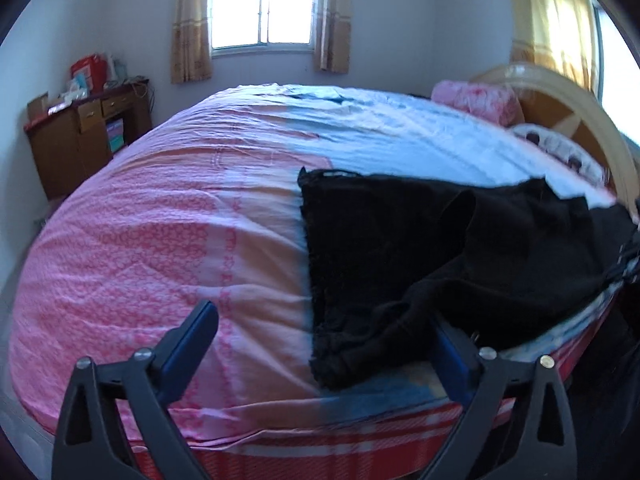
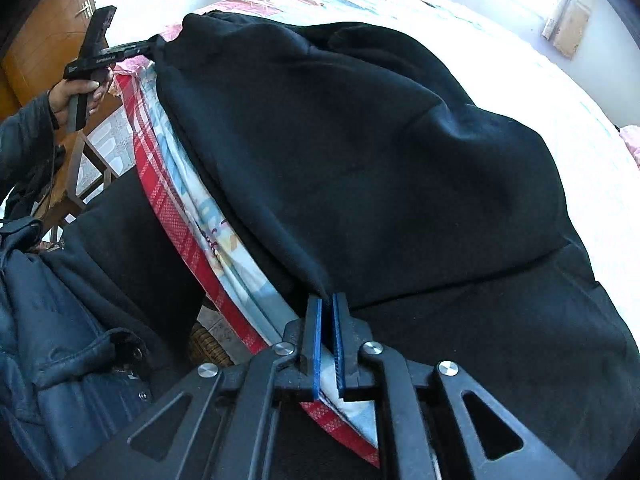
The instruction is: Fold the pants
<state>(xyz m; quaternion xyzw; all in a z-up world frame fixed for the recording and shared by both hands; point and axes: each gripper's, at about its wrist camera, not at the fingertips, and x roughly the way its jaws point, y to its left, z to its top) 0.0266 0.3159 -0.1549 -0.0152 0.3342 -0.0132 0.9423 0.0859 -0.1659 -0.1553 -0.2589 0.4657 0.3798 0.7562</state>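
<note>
Black pants (image 1: 440, 248) lie rumpled on the right side of a pink and blue bed cover (image 1: 160, 240), near the front edge of the bed. My left gripper (image 1: 324, 316) stands wide open just above the cover. The pants' near corner lies between its fingers, beside the right pad (image 1: 452, 356), and neither pad presses on it. In the right wrist view the pants (image 2: 360, 152) form a big dark mound. My right gripper (image 2: 328, 300) is almost shut and pinches a pointed fold of the pants at its tips. A hand (image 2: 78, 94) holds the other tool at the pants' far corner.
A wooden desk (image 1: 80, 140) with clutter stands at the far left wall under a curtained window (image 1: 262, 12). Pink pillows (image 1: 476, 102) and a curved headboard (image 1: 580, 120) are at the right. The person's dark jacket (image 2: 48, 320) and a wooden stool (image 2: 92, 168) are beside the bed edge (image 2: 168, 208).
</note>
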